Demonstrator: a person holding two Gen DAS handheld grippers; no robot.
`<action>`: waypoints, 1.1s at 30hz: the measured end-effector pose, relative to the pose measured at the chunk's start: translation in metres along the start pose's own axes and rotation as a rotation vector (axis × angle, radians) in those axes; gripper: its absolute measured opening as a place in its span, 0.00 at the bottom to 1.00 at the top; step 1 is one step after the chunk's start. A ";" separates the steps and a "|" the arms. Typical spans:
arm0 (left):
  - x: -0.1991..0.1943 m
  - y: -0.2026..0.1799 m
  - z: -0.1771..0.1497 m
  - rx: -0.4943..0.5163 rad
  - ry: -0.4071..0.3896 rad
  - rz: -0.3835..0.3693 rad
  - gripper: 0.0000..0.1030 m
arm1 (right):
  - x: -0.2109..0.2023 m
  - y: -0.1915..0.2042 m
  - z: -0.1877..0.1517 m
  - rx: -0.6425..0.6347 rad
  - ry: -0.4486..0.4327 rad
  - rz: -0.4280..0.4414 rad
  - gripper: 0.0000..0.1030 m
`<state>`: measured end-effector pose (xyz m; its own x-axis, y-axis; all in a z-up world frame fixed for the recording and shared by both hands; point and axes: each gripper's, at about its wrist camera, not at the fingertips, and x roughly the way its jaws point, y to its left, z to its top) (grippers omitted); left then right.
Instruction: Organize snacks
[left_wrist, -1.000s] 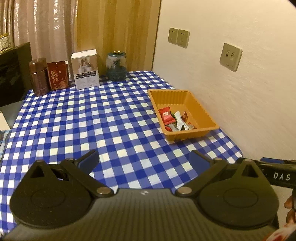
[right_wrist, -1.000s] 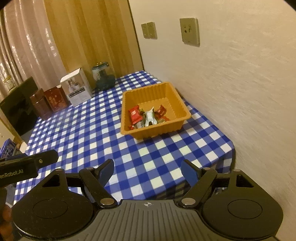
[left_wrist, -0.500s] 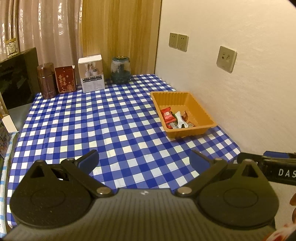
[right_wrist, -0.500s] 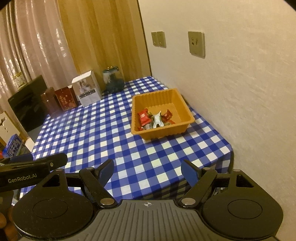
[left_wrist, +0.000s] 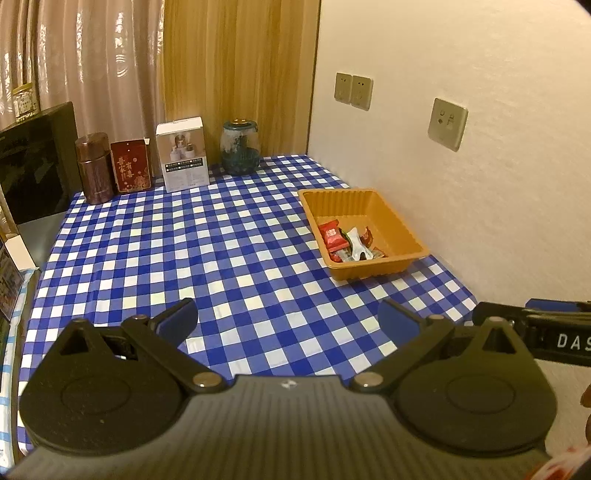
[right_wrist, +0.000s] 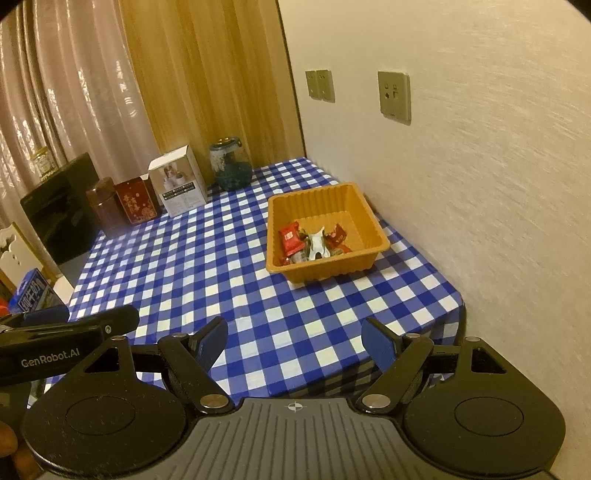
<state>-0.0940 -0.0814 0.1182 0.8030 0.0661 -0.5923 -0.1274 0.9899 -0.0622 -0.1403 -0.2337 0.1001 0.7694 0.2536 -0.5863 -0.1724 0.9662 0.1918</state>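
Observation:
An orange tray (left_wrist: 406, 229) (right_wrist: 373, 221) stands on the blue checked tablecloth by the right wall. It holds several wrapped snacks, among them a red packet (left_wrist: 332, 236) (right_wrist: 290, 238) and a white wrapper (left_wrist: 356, 243) (right_wrist: 317, 245). My left gripper (left_wrist: 288, 317) is open and empty, held back over the table's near edge. My right gripper (right_wrist: 295, 341) is open and empty, also near the front edge. Each gripper shows at the side of the other's view.
At the table's far edge stand a brown canister (left_wrist: 94, 168), a red tin (left_wrist: 131, 171), a white box (left_wrist: 183, 155) and a glass jar (left_wrist: 240, 147). A black appliance (left_wrist: 33, 170) sits at the left. A wall runs along the right side.
Both grippers have pulled back and risen, so more of the table and room shows. Both stay open and empty. Tray and snacks have not moved.

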 end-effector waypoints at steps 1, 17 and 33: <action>0.000 -0.001 0.000 0.001 -0.001 0.000 1.00 | 0.000 0.000 0.000 0.000 -0.001 0.001 0.77; -0.001 0.000 0.001 0.005 -0.002 -0.003 1.00 | 0.000 -0.001 0.005 0.003 -0.008 0.002 0.77; 0.002 -0.003 0.001 0.006 0.005 -0.001 1.00 | 0.000 -0.003 0.006 0.005 -0.006 0.002 0.77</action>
<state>-0.0914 -0.0839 0.1176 0.8005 0.0645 -0.5959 -0.1230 0.9907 -0.0579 -0.1357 -0.2366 0.1041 0.7726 0.2556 -0.5811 -0.1712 0.9654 0.1969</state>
